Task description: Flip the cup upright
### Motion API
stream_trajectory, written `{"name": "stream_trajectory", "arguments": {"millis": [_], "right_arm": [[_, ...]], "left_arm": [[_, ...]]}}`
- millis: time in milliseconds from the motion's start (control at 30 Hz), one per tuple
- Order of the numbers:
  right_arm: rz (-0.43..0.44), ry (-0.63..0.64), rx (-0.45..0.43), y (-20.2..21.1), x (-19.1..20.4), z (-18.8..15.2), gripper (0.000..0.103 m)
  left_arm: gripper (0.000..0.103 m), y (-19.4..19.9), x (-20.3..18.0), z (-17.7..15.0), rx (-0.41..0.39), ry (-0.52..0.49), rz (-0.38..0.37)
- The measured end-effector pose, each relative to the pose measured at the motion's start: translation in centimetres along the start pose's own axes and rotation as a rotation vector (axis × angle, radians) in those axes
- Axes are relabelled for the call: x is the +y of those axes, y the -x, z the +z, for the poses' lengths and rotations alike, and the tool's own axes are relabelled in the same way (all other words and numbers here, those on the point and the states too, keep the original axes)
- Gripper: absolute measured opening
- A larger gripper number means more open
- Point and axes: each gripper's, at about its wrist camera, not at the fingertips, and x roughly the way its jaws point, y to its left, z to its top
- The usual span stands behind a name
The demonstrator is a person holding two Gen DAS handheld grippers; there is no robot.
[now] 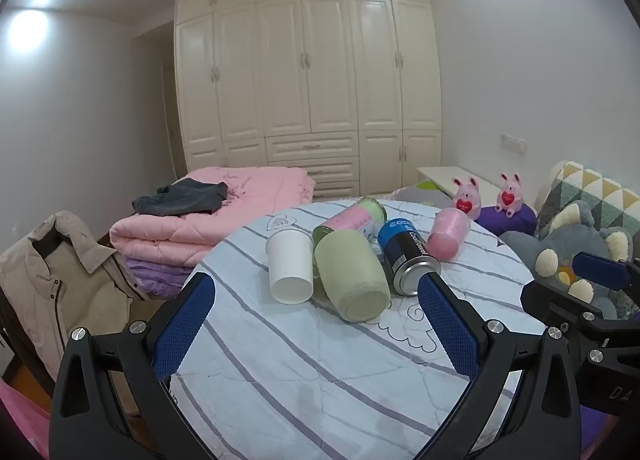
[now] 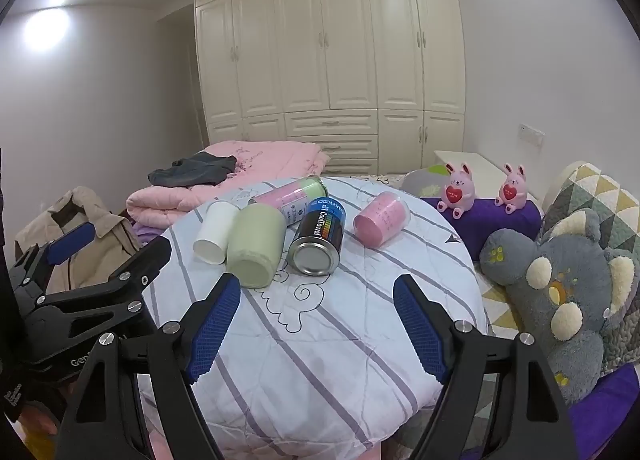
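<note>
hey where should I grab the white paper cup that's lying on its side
Probably across the middle of the white paper cup's tapered wall, fingers straddling it from above with the left gripper. It lies with its closed base toward the cameras, and the pale green cup crowds its right side.

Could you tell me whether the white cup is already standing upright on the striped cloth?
No, the white cup lies on its side against the green cup, its base toward the camera.

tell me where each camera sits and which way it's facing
Left wrist: on the left gripper, looking forward over the striped quilt at the white cup and wardrobe; the right gripper shows at its right edge.
Right wrist: on the right gripper, facing the same way; the left gripper shows at its left edge.
Shared: both show the tipped cups, the blue can and the wardrobe.
</note>
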Motion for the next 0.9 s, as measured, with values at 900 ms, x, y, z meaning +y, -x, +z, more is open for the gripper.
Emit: {"name": "stream_trajectory", "arguments": {"millis": [900], "right_arm": [[-0.016, 0.044, -0.018, 0.3, 0.0, -0.2, 0.080]], "left_arm": [[0.103, 0.3, -0.2, 0.0, -0.003, -0.015, 0.015]]}}
